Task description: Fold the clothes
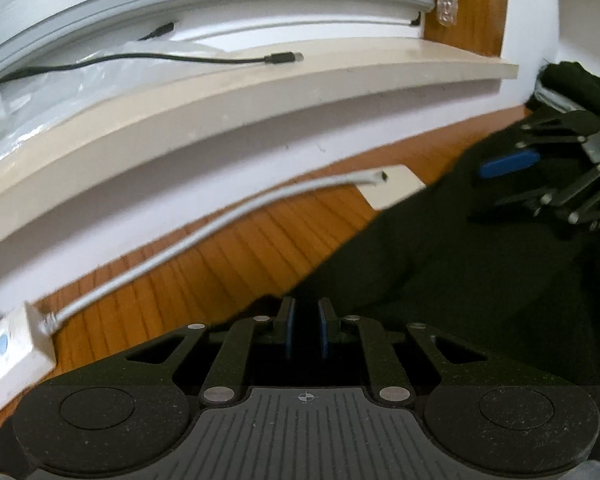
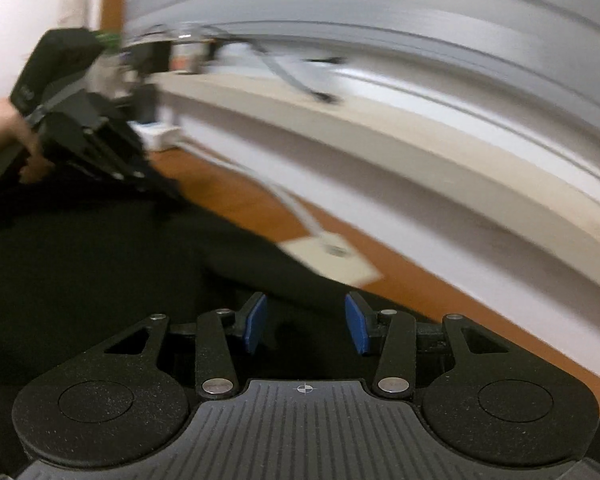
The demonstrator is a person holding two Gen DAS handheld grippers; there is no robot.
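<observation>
Two tools on my feeds — left tool (image 1: 306, 316) clamped on the black garment (image 1: 440, 264) lying on the wooden bench (image 1: 228, 256); right tool (image 2: 306, 322) apart, above the same cloth.

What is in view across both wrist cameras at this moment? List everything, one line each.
garment: one, black, spread on the table under both grippers
table: one, orange-brown wood, below the ledge
ledge: one, cream, along the white wall
black cable: one, lying on the ledge
power strip: one, white, at the table's left edge
grey cord: one, running from the power strip
white card: one, on the table beside the garment
left gripper: black with blue pads, nearly closed on dark cloth
right gripper: pads apart, over the garment
hand: one, holding the left gripper
</observation>
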